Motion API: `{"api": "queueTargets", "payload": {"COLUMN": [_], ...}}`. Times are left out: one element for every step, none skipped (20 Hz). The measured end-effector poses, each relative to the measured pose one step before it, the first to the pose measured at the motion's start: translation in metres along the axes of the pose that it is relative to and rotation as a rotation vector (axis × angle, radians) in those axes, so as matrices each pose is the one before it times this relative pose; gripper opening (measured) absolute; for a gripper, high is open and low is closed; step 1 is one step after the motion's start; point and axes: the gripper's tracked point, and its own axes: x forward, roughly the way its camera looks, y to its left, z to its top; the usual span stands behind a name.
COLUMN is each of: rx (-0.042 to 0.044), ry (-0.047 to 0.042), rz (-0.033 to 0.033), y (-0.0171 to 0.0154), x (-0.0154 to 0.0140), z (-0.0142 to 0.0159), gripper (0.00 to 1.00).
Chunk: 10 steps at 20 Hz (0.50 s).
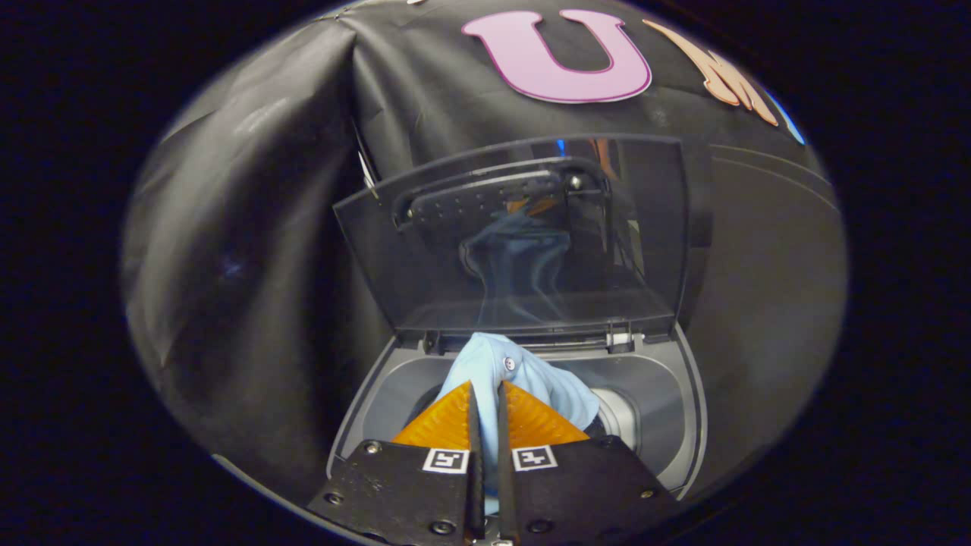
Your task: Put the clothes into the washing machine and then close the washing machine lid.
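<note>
The light blue garment (523, 375) is pinched between the two fingers of the gripper (485, 398), which are clamped nearly together on it, and it hangs over the open tub of the washing machine (686, 425) — held there, I judge, so it drops straight in. It is soft, bunched cloth with a small button. Behind it the clear lid (425, 258) stands propped upright — not yet closed.

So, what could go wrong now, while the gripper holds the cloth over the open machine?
The gripper is shut on the light blue garment above the washing machine opening. If released here, cloth may drape over the rim and jam the lid. The raised lid stands just beyond the fingers; pushing forward could knock it.
</note>
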Motion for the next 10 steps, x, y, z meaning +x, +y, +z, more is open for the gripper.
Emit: {"api": "queueTargets", "payload": {"rx": [-0.00322, 0.00698, 0.01389, 0.01546, 0.01086, 0.00729, 0.00396, 0.00049, 0.00037, 0.00230], "ry": [-0.00550, -0.02434, -0.01794, -0.01308, -0.01178, -0.00875, -0.00909, -0.00647, -0.00393, -0.00562], "rz": [0.01158, 0.00008, 0.00592, -0.00273, -0.00754, -0.01048, -0.01003, -0.00878, -0.01013, -0.01020], "y": [0.00354, -0.00013, 0.00063, -0.00022, -0.00216, -0.00448, -0.00379, -0.00319, -0.00506, -0.00461], "x": [-0.00256, 0.00422, 0.00088, 0.00076, -0.00149, -0.00321, -0.00257, -0.00198, -0.00185, -0.00186], "z": [0.00294, 0.00964, 0.00410, 0.00351, 0.00478, 0.00393, 0.00418, 0.00280, 0.00267, 0.00095], "gripper": [0.11, 0.14, 0.17, 0.21, 0.24, 0.28, 0.31, 0.31, 0.31, 0.31]}}
